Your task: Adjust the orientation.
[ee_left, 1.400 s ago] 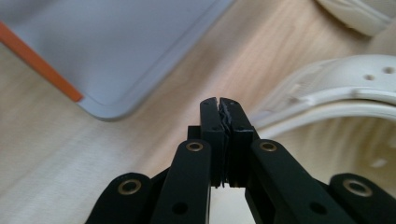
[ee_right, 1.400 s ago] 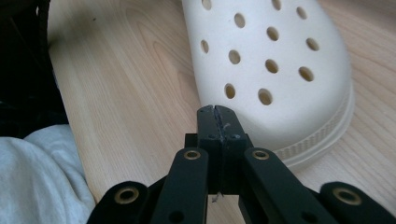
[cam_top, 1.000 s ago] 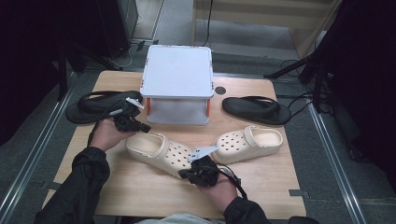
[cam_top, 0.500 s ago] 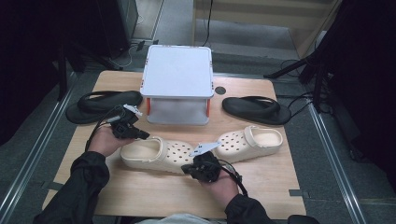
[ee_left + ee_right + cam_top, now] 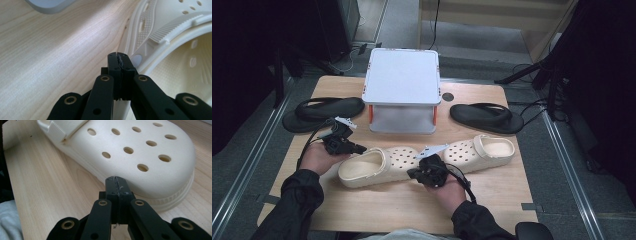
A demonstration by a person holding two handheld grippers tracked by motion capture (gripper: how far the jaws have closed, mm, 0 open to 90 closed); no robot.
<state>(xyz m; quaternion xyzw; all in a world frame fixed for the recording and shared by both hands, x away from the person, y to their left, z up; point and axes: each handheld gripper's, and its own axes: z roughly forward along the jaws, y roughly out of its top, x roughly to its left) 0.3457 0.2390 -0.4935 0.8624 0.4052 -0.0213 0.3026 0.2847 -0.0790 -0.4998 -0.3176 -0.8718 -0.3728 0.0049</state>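
Observation:
Two cream perforated clogs lie on the wooden table (image 5: pixel 512 200). The near clog (image 5: pixel 372 167) has its heel opening to the left and its toe to the right. My left gripper (image 5: pixel 359 149) is shut, its tip against that clog's heel-side rim (image 5: pixel 175 37); in the left gripper view the jaws (image 5: pixel 118 56) are pressed together with nothing between them. My right gripper (image 5: pixel 412 173) is shut too, its tip (image 5: pixel 115 180) resting against the side of the near clog's toe (image 5: pixel 140 150). The second clog (image 5: pixel 484 150) lies to the right, toe toward the first.
A white box on orange legs (image 5: pixel 403 82) stands at the back centre. One black flip-flop (image 5: pixel 322 112) lies to its left, another (image 5: pixel 487 117) to its right. Bare tabletop runs along the near edge. Dark floor and cables surround the table.
The near clog has swung from a slant to nearly level and shifted left and toward the person. The left hand moved down the picture with it. The right hand barely moved.

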